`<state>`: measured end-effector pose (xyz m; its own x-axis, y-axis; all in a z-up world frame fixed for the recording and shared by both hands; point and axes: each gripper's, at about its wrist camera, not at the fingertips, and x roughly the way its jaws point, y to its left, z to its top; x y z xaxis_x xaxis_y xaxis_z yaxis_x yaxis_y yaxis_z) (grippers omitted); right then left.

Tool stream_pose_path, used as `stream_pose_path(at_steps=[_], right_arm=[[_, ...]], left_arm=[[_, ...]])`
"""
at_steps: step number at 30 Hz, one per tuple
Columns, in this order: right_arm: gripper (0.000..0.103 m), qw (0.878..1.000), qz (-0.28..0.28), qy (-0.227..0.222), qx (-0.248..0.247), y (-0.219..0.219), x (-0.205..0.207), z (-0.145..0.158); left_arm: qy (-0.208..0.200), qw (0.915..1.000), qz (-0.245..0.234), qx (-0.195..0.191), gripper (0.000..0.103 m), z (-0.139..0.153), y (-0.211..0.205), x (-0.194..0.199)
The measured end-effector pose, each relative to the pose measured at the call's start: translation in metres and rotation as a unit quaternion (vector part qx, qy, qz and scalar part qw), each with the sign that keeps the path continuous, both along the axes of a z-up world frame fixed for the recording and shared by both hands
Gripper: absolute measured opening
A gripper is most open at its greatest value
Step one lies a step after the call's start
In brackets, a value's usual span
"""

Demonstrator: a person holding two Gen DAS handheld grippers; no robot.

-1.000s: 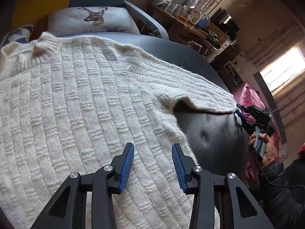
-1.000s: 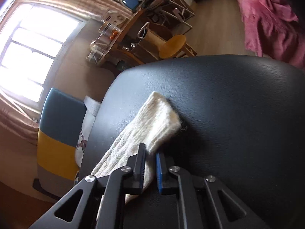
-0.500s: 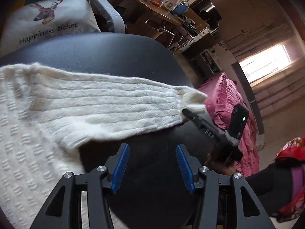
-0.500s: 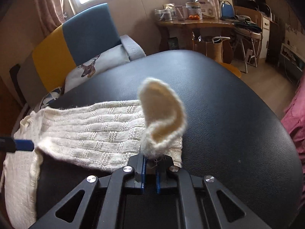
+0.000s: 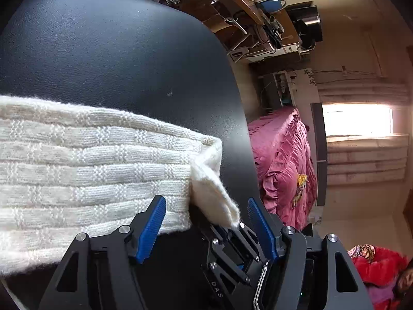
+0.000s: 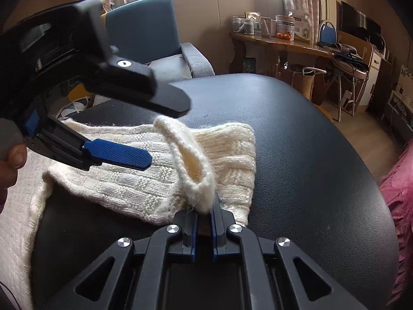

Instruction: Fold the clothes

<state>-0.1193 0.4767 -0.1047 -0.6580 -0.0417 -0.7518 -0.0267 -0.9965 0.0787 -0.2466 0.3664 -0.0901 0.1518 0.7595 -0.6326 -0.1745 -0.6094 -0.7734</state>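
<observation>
A cream knit sweater sleeve (image 5: 98, 170) lies across the black leather surface (image 5: 116, 59). Its cuff (image 6: 196, 170) is folded up into a loop. My right gripper (image 6: 204, 208) is shut on the cuff's edge, and it shows in the left wrist view as the right gripper (image 5: 227, 240) pinching the cuff (image 5: 209, 193). My left gripper (image 5: 206, 222) is over the sleeve's end, its jaws opening. The cuff tip and the right gripper's nose sit between its blue pads (image 5: 152, 227) without touching them. From the right wrist, the left gripper (image 6: 165, 131) hovers above the sleeve (image 6: 129, 180).
A pink bedspread (image 5: 281, 165) lies beyond the surface's right edge. Behind stand a blue and yellow armchair (image 6: 144, 25) and a wooden table (image 6: 278, 44) with jars. A person's hand (image 6: 13, 155) holds the left gripper. The sweater's body (image 6: 18, 219) spreads at the left.
The left gripper swept right from the sweater's body along the sleeve to the cuff, its jaws widening. The right gripper rolled upright, keeping the cuff pinched, and the sleeve now lies stretched out.
</observation>
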Motion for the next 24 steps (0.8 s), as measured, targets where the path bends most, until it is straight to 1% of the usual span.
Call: stream_pose_path(at_steps=[3, 4, 6, 7, 8, 9, 10, 12, 14, 15, 16, 17, 18, 19, 20, 21, 22, 23, 24], right_arm=[[0.007, 1.000, 0.004, 0.003, 0.018, -0.006, 0.001, 0.000], [0.008, 1.000, 0.005, 0.004, 0.021, -0.007, 0.001, 0.001], [0.009, 1.000, 0.005, 0.007, 0.023, -0.007, 0.002, 0.001], [0.009, 1.000, 0.003, 0.007, 0.022, -0.007, 0.002, 0.002], [0.010, 1.000, 0.002, 0.007, 0.022, -0.006, 0.002, 0.002], [0.010, 1.000, 0.000, 0.008, 0.019, -0.005, 0.003, 0.003], [0.010, 1.000, -0.005, 0.011, 0.009, -0.002, 0.005, 0.005], [0.016, 1.000, -0.017, 0.020, -0.018, 0.004, 0.011, 0.010], [0.020, 0.997, -0.037, 0.033, -0.065, 0.015, 0.021, 0.017], [0.020, 0.992, -0.048, 0.041, -0.108, 0.023, 0.026, 0.019], [0.020, 0.982, -0.056, 0.048, -0.173, 0.033, 0.031, 0.018], [0.022, 0.968, -0.065, 0.054, -0.236, 0.043, 0.037, 0.017], [0.024, 0.948, -0.071, 0.059, -0.306, 0.053, 0.041, 0.014], [0.026, 0.919, -0.076, 0.062, -0.382, 0.062, 0.045, 0.008], [0.027, 0.886, -0.079, 0.066, -0.452, 0.068, 0.047, 0.000], [0.028, 0.854, -0.080, 0.070, -0.509, 0.070, 0.049, -0.008], [0.029, 0.826, -0.079, 0.075, -0.554, 0.070, 0.049, -0.014], [0.033, 0.798, -0.078, 0.078, -0.592, 0.068, 0.050, -0.020], [0.037, 0.774, -0.078, 0.078, -0.624, 0.063, 0.048, -0.026]], left_arm=[[-0.004, 1.0000, -0.004, -0.002, 0.067, -0.001, 0.012, -0.001], [0.001, 1.0000, -0.007, -0.007, 0.065, -0.001, 0.016, -0.001], [0.029, 0.9987, -0.024, -0.033, 0.042, -0.001, 0.025, 0.003], [0.045, 0.9972, -0.037, -0.046, 0.021, -0.001, 0.030, 0.005], [0.063, 0.9949, -0.044, -0.065, 0.014, -0.001, 0.033, 0.009], [0.075, 0.9929, -0.047, -0.080, 0.011, -0.001, 0.035, 0.011], [0.083, 0.9921, -0.044, -0.084, 0.008, 0.000, 0.034, 0.012], [0.098, 0.9908, -0.036, -0.085, 0.007, 0.004, 0.031, 0.012], [0.119, 0.9895, -0.028, -0.076, 0.007, 0.015, 0.025, 0.013], [0.130, 0.9887, -0.022, -0.071, 0.007, 0.022, 0.021, 0.013], [0.138, 0.9884, -0.016, -0.061, 0.007, 0.030, 0.016, 0.011], [0.145, 0.9882, -0.009, -0.049, 0.007, 0.039, 0.010, 0.009], [0.154, 0.9873, -0.002, -0.041, 0.007, 0.049, 0.004, 0.007], [0.161, 0.9863, 0.006, -0.036, 0.007, 0.058, 0.000, 0.002], [0.165, 0.9858, 0.012, -0.027, 0.007, 0.067, -0.007, -0.003], [0.171, 0.9848, 0.019, -0.022, 0.007, 0.076, -0.015, -0.007], [0.177, 0.9836, 0.026, -0.018, 0.007, 0.085, -0.023, -0.010], [0.183, 0.9824, 0.033, -0.013, 0.007, 0.094, -0.031, -0.013], [0.191, 0.9808, 0.041, -0.007, 0.007, 0.103, -0.040, -0.016]])
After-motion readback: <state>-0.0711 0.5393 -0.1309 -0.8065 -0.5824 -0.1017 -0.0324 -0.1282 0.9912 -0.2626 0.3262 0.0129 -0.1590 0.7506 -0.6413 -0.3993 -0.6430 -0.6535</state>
